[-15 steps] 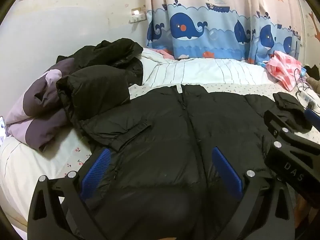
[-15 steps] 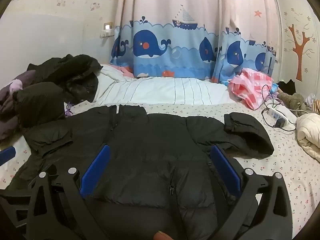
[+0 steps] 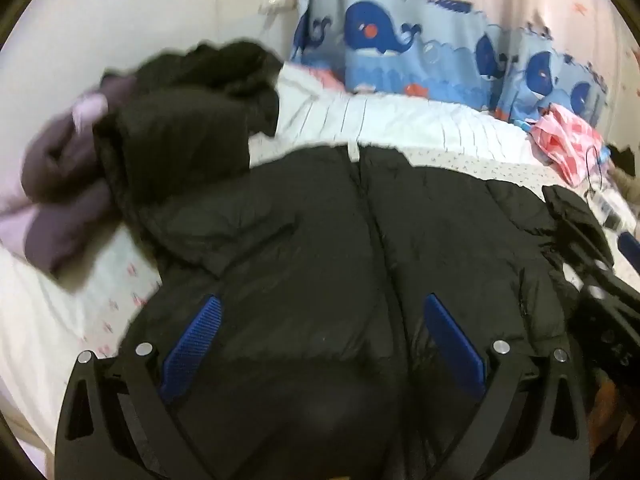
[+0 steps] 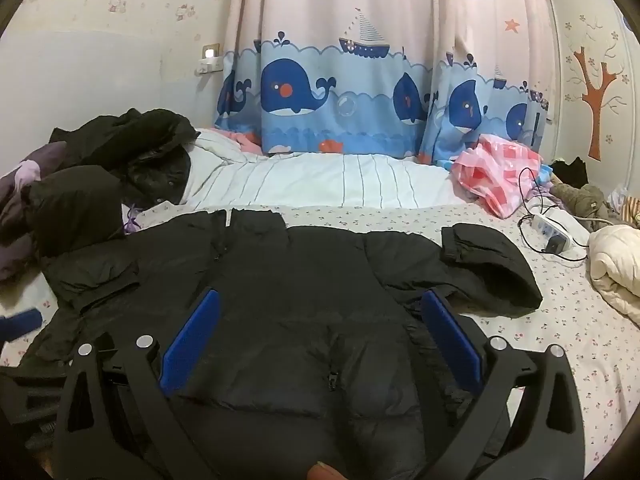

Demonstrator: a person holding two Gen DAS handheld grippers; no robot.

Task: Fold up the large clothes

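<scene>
Since a moment ago the left gripper (image 3: 320, 340) has swung a little lower over the black puffer jacket (image 3: 320, 240), its view blurred with the motion, while the right gripper (image 4: 316, 336) has barely shifted. Both hang above the jacket with blue pads spread wide apart, nothing between them. Zipped, the jacket lies flat on the flowered bedsheet (image 4: 560, 320), beside a heap of dark clothes (image 4: 100, 168).
</scene>
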